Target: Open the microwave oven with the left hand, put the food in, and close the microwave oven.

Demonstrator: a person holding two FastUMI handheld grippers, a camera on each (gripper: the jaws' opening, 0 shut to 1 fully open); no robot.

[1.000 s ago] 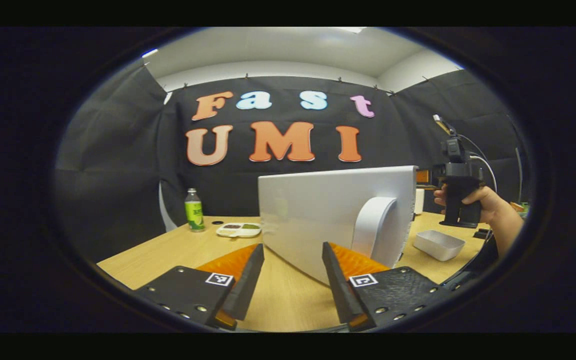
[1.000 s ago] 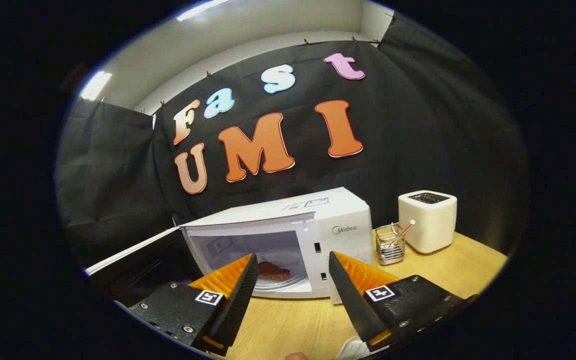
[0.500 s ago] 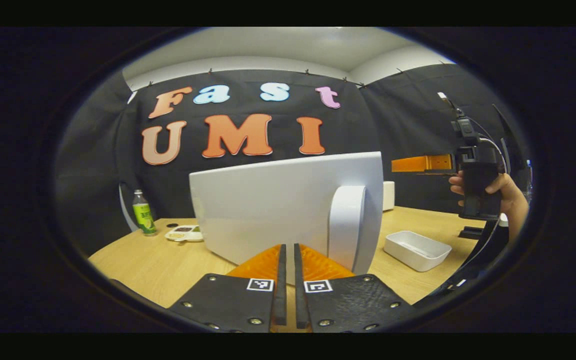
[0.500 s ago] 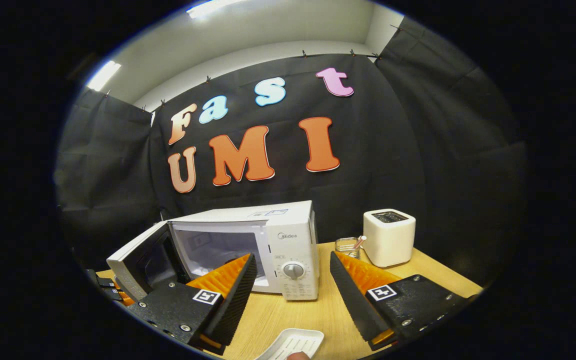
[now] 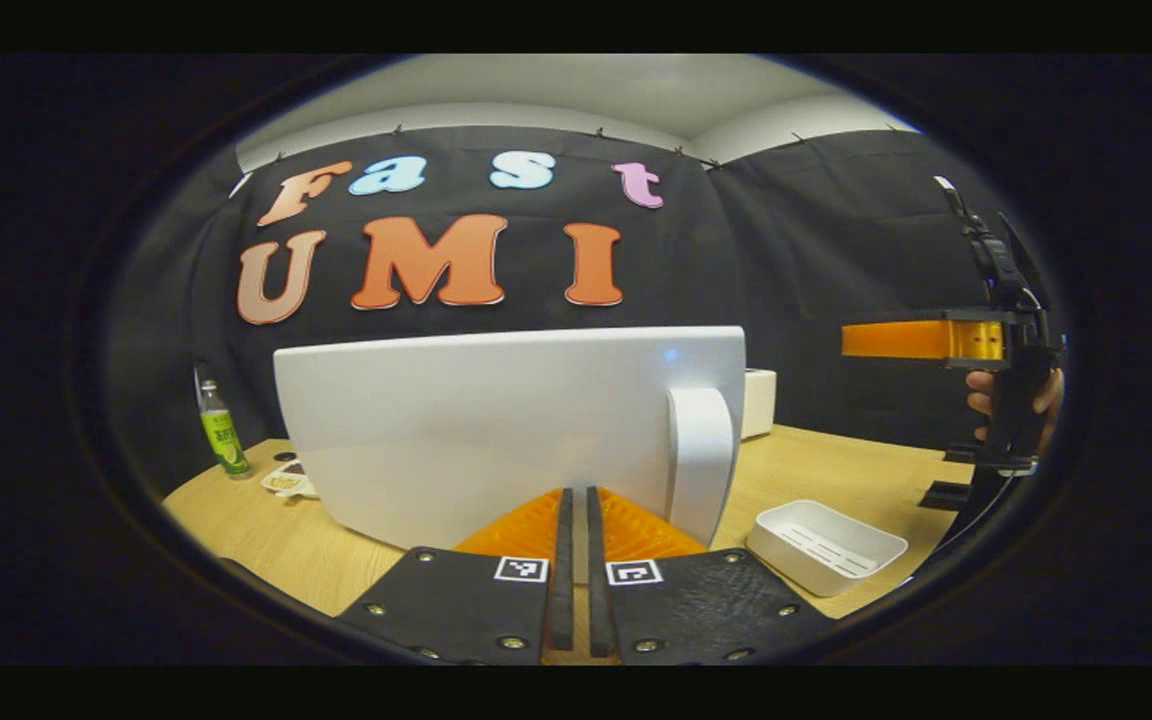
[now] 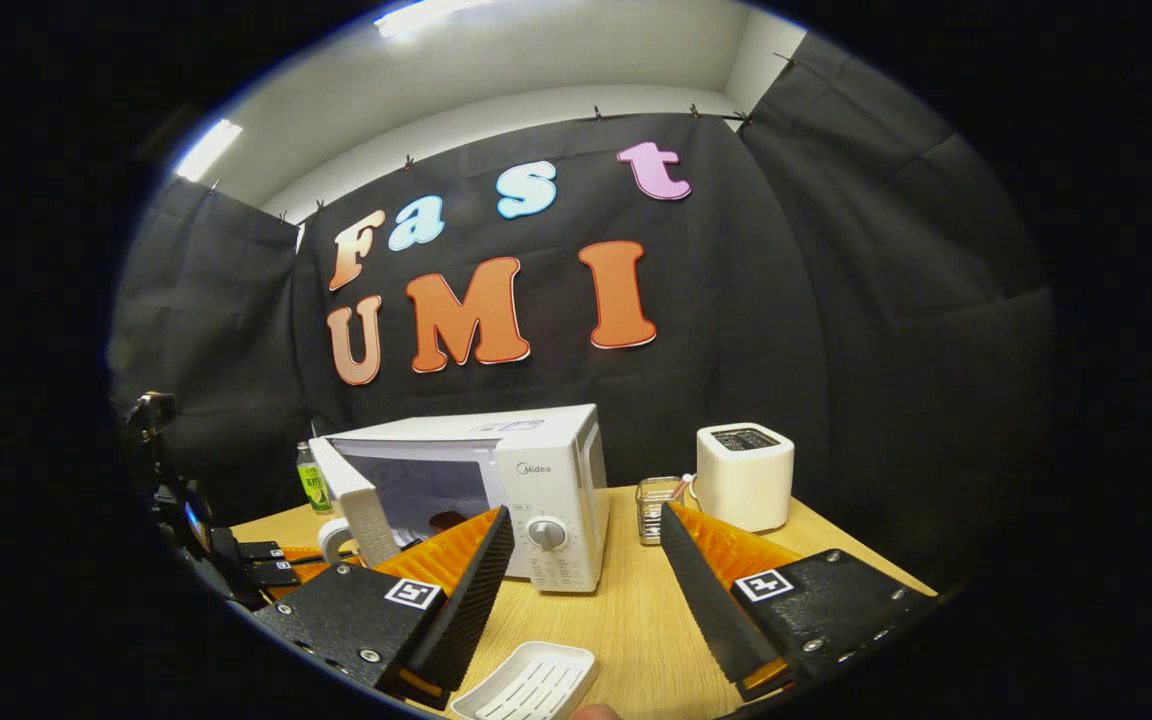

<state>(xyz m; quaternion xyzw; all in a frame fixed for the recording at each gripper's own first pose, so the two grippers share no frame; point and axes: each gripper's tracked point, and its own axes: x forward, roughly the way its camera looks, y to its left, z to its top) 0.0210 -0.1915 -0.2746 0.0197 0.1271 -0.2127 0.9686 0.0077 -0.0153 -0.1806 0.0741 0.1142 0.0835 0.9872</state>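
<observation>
The white microwave (image 6: 536,480) stands on the wooden table with its door (image 6: 348,495) swung partway toward its front. A reddish piece of food (image 6: 446,520) lies inside, seen through the gap. In the left gripper view the door's outer face (image 5: 496,430) and its handle (image 5: 701,460) are close ahead. My left gripper (image 5: 574,497) is shut with nothing between its fingers, tips right at the door's lower face. My right gripper (image 6: 581,545) is open and empty, held back from the microwave above the table. A hand (image 5: 1011,395) holds the right gripper (image 5: 921,340) at the far right.
A white ridged tray (image 6: 531,685) lies near the table's front, the same tray (image 5: 826,545) right of the door. A white toaster (image 6: 744,475) and a glass holder (image 6: 658,505) stand right of the microwave. A green bottle (image 5: 223,440) and a plate (image 5: 286,482) sit at the back left.
My left gripper shut and moved up against the door, which has swung toward the microwave. My right gripper drew back from the oven, leaving the food inside.
</observation>
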